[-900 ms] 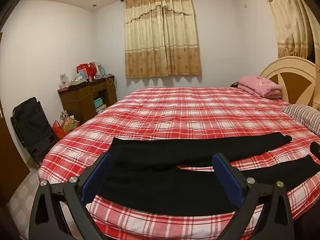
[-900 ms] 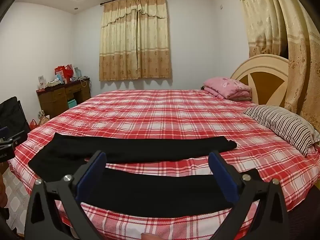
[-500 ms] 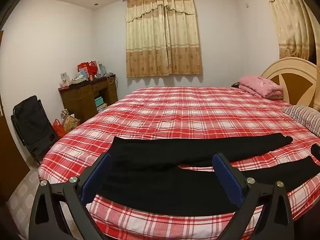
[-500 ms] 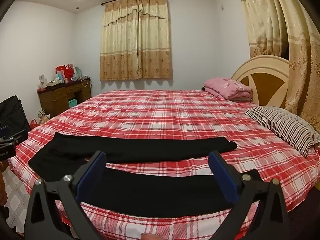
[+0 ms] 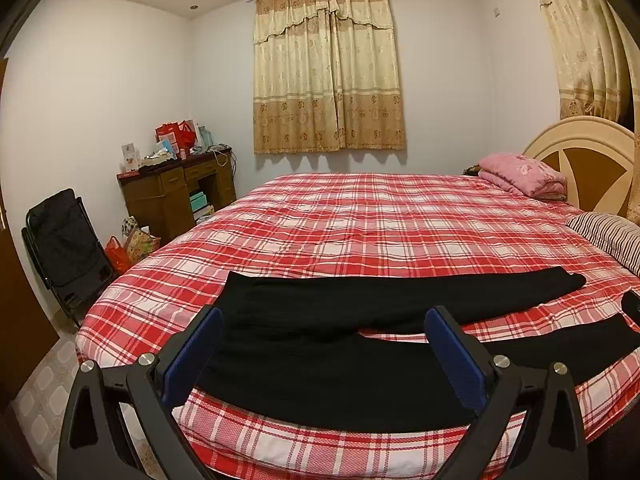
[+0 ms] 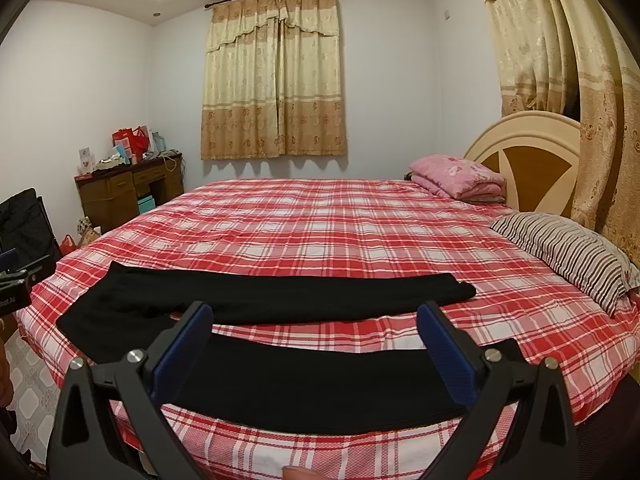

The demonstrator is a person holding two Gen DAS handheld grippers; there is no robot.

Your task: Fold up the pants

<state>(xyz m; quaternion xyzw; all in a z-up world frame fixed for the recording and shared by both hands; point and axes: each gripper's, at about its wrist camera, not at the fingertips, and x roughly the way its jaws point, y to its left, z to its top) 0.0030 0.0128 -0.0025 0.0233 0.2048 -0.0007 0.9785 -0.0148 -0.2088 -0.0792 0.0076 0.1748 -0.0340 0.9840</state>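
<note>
Black pants lie flat near the front edge of the red plaid bed, waist to the left, the two legs spread apart toward the right. My left gripper is open and empty, held above the waist and crotch area. In the right wrist view the pants show both legs, the far one and the near one. My right gripper is open and empty, above the near leg close to its cuff end. The left gripper's tip shows at the left edge there.
A folded pink blanket and a striped pillow lie by the headboard at the right. A wooden desk with clutter and a black folding chair stand left of the bed. Curtains hang behind.
Both views have shifted very slightly; the pants have not moved and both grippers stay open.
</note>
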